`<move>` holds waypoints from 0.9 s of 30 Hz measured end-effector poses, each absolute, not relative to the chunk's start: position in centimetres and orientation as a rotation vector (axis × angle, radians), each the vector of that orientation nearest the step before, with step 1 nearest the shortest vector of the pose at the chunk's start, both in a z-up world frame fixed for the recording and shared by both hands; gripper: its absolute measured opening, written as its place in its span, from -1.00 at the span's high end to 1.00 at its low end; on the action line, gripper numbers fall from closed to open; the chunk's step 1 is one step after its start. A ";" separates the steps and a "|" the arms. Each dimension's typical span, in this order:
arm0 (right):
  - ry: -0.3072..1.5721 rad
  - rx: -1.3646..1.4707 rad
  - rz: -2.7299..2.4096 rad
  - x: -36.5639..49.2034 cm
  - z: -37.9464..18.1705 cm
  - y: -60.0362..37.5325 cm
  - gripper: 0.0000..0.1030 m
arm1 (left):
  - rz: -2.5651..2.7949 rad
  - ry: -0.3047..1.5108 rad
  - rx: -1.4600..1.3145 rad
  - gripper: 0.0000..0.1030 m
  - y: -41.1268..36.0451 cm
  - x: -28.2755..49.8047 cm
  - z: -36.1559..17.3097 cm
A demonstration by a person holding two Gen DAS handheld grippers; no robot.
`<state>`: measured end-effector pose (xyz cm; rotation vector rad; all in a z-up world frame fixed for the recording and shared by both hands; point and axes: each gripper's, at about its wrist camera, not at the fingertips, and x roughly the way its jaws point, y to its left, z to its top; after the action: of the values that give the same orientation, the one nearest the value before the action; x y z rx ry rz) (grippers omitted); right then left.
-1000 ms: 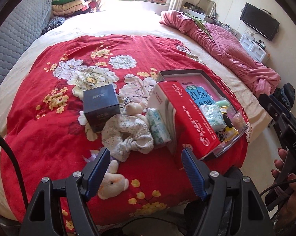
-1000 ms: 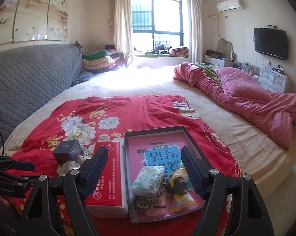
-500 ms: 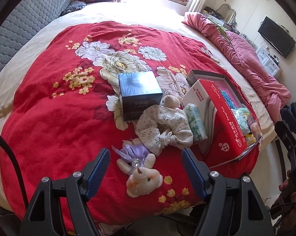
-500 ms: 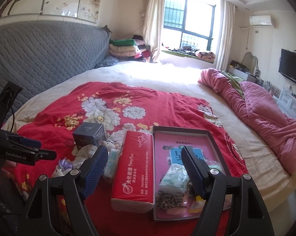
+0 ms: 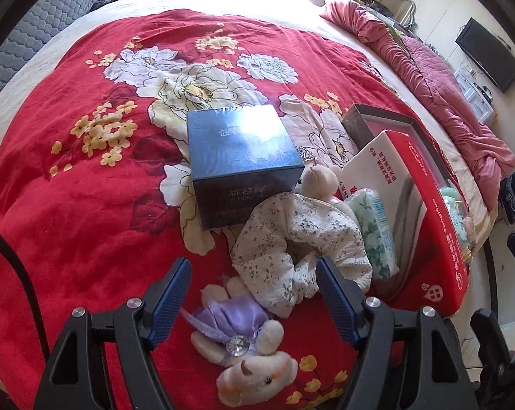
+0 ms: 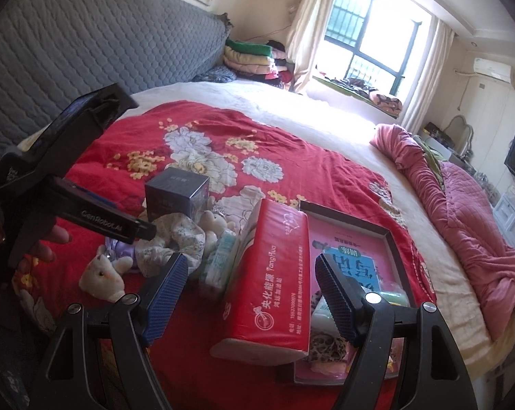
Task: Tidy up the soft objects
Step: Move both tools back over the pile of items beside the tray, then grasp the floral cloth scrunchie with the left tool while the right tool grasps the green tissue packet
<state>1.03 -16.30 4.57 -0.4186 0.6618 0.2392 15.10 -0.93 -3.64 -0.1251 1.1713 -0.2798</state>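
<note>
My left gripper (image 5: 254, 294) is open and empty, low over a plush rabbit in a purple dress (image 5: 243, 345) and a white floral scrunchie (image 5: 291, 246) on the red floral blanket. A small beige plush (image 5: 320, 179) and a green tissue pack (image 5: 373, 232) lie beside them. My right gripper (image 6: 250, 294) is open and empty, just above a red tissue pack (image 6: 271, 273). The rabbit (image 6: 103, 273) and scrunchie (image 6: 175, 235) also show in the right wrist view, under the left gripper's body (image 6: 62, 184). An open tray box (image 6: 392, 239) holds several soft items.
A dark blue box (image 5: 240, 157) stands behind the scrunchie. The red tissue pack (image 5: 425, 218) leans against the tray (image 5: 363, 123). A pink quilt (image 6: 469, 198) lies at the right of the bed. A grey headboard (image 6: 86, 41) stands at the left.
My left gripper has moved forward and down toward the rabbit and scrunchie. My right gripper has shifted left, now over the red tissue pack. Both stay open.
</note>
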 end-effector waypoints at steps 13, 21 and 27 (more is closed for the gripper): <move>0.708 -0.631 0.256 2.3 0.8 -12.8 -0.52 | -0.334 1.230 -0.210 -0.29 -1.2 17.6 -7.0; 0.740 -0.652 0.299 4.6 0.0 -11.6 -0.52 | -0.429 1.249 -0.363 0.65 -0.6 18.3 -8.4; 0.787 -0.705 0.292 6.1 -1.1 -11.2 -0.52 | -0.462 1.209 -0.368 0.89 -0.3 18.1 -7.6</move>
<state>6.12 -11.19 -1.13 -0.7052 0.7871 0.2924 18.13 -0.35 -7.63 -0.3676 1.2086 -0.4625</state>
